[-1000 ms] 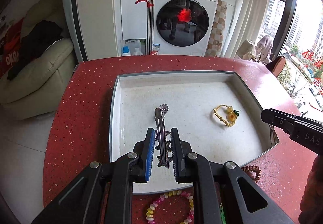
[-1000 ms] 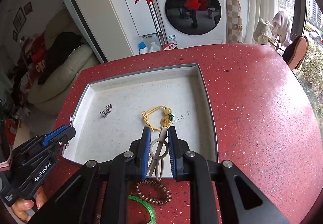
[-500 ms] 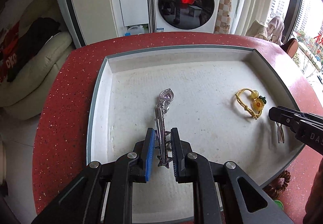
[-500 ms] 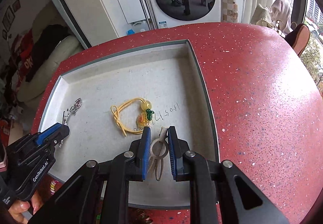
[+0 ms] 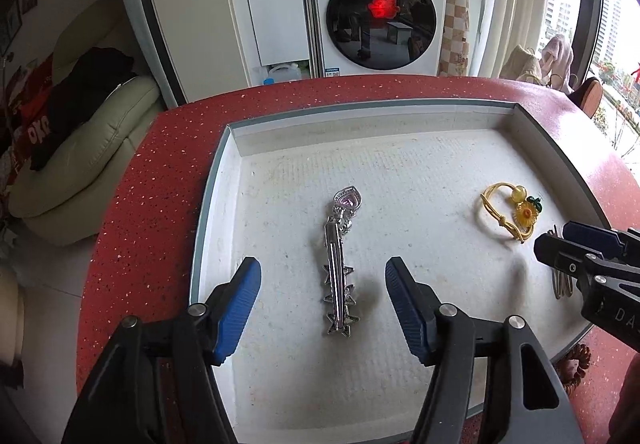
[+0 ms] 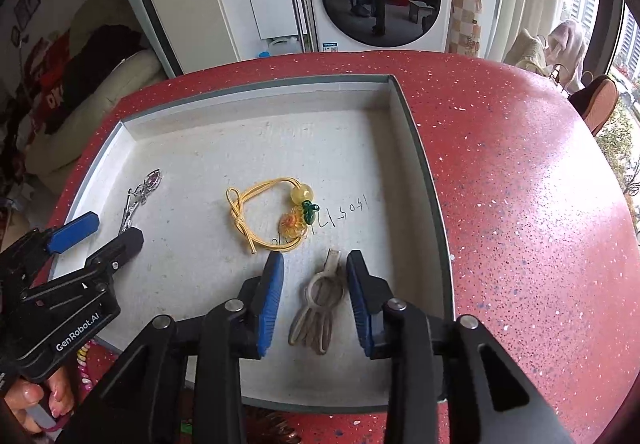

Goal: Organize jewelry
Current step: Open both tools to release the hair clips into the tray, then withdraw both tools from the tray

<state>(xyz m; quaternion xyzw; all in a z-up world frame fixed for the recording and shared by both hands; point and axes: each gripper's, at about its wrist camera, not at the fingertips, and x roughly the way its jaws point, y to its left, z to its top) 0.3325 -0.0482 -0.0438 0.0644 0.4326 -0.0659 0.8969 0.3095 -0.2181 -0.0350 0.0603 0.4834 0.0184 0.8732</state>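
Speckled red counter [image 5: 140, 228], shallow white tray [image 5: 224, 180]

"Panasonic" on the washer [image 5: 382, 10] top panel, 12 o'clock. "GenRobot.AI" on the left gripper [image 6: 96, 232] body, 8 o'clock in right wrist view. Partial "DA" on the right gripper [image 5: 560, 250] body. Handwritten scrawl on tray [image 6: 420, 164] floor, unreadable.

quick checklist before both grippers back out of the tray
1. Left gripper jaws open: ok.
2. Silver hair clip lying free on the tray floor: ok.
3. Right gripper jaws open: ok.
4. Beige clip free of both pads, flat in the tray: ok.
5. Yellow cord bracelet outside the right jaws: ok.
6. Space behind the grippers: cannot tell.
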